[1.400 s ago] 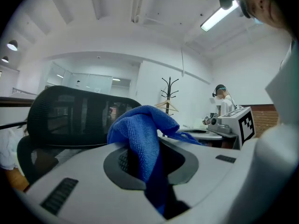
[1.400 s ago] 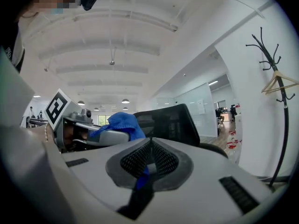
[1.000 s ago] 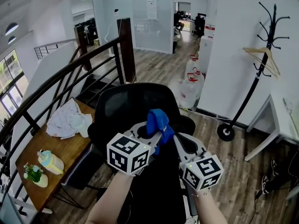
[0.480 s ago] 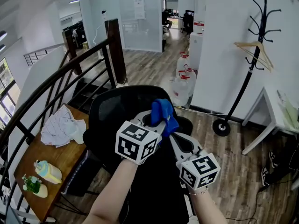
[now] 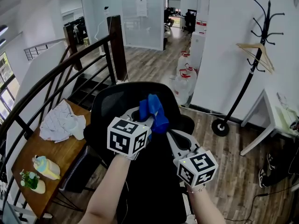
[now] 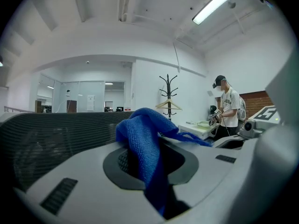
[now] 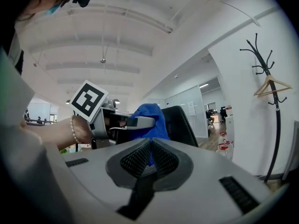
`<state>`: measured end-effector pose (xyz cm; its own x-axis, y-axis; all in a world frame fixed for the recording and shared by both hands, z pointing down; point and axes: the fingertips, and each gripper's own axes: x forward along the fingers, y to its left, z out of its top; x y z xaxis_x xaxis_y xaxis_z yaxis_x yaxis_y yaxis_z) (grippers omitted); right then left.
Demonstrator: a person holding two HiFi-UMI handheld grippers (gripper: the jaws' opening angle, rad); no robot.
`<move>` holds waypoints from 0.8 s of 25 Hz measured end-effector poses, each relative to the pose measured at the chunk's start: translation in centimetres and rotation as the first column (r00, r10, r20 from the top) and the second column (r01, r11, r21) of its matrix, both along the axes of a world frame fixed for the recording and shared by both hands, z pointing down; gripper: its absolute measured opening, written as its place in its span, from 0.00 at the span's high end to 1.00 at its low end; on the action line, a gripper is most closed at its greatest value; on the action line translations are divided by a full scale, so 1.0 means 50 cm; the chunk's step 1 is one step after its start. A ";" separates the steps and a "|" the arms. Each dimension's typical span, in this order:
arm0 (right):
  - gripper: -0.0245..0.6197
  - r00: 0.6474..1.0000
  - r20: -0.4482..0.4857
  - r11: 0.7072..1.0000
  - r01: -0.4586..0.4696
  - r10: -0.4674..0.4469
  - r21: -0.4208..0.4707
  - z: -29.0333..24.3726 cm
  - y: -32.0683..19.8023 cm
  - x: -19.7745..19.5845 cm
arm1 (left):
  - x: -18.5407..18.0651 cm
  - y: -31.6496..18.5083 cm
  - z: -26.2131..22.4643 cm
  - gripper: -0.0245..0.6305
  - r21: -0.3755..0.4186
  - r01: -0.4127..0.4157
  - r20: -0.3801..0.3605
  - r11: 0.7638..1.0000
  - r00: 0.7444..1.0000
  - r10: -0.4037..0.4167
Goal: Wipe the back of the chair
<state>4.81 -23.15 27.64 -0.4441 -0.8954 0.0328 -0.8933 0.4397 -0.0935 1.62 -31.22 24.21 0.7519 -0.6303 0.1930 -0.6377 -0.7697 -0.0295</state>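
A black mesh office chair stands right below me, its back (image 5: 117,104) curving in front of both grippers. My left gripper (image 5: 147,119) is shut on a blue cloth (image 5: 153,112), which bunches out of the jaws just over the chair back's top. In the left gripper view the cloth (image 6: 145,143) hangs between the jaws, with the chair back's mesh (image 6: 46,139) at the left. My right gripper (image 5: 171,135) is lower and to the right, its jaws shut with nothing in them. The right gripper view shows the cloth (image 7: 147,120) and the chair back (image 7: 183,125) ahead.
A wooden side table (image 5: 60,153) at the left holds a crumpled white cloth (image 5: 60,122), a bottle (image 5: 46,167) and a small plant (image 5: 30,181). A dark stair railing (image 5: 70,69) runs behind it. At the right stand a coat stand (image 5: 254,59) and a white desk (image 5: 275,120).
The left gripper has shifted a little to the left along the top of the chair back, carrying the blue cloth. The right gripper has barely moved.
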 end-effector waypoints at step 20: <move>0.91 0.984 -0.018 0.984 0.176 -0.176 -0.007 -0.002 -0.025 -0.189 | -0.272 -0.028 0.000 0.85 -0.012 0.227 -0.036 0.974 0.973 -0.227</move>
<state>-4.61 -24.43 27.57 -0.5941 -0.8031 0.0467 -0.8036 0.5897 -0.0807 -11.97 -32.60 24.22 0.5958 -0.7842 0.1734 -0.7965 -0.6046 0.0024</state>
